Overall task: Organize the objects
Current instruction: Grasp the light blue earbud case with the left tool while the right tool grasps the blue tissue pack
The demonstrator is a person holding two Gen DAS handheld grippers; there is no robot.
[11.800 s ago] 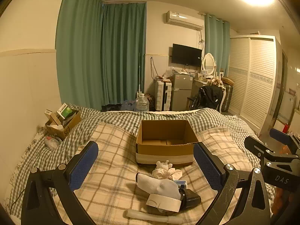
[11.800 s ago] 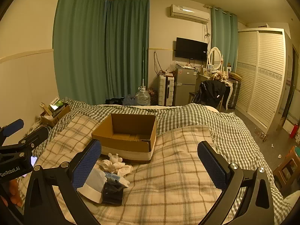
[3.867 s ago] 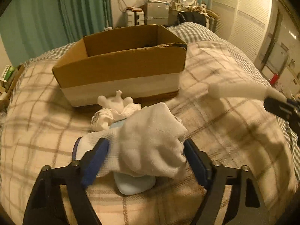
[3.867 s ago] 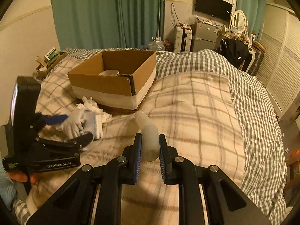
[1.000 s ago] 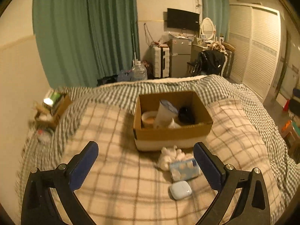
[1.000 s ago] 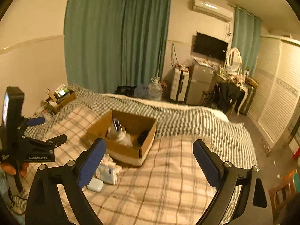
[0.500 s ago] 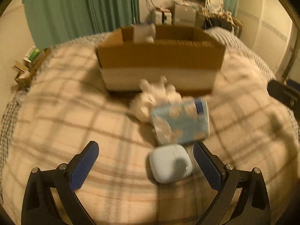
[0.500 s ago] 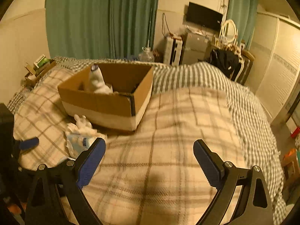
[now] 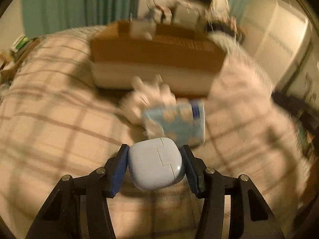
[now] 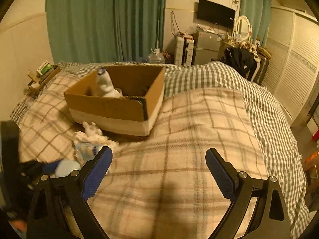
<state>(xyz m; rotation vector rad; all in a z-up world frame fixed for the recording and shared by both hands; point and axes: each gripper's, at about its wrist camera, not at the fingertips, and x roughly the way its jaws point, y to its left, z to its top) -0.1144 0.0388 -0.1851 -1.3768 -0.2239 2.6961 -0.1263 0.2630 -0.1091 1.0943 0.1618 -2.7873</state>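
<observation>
The left tool [image 9: 155, 160] grips the pale blue case [image 9: 155, 163] by its sides, probably for the cardboard box [image 9: 157, 59] at 12 o'clock; the right tool [image 10: 158, 171] is wide open, holding nothing.

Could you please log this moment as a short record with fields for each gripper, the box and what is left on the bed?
left gripper: shut on the pale blue case
right gripper: open, holding nothing, above the plaid blanket
cardboard box: on the bed, open at the top, white items visible inside
left on blanket: tissue pack and white glove, in front of the box
image quality: left wrist view is blurred
</observation>
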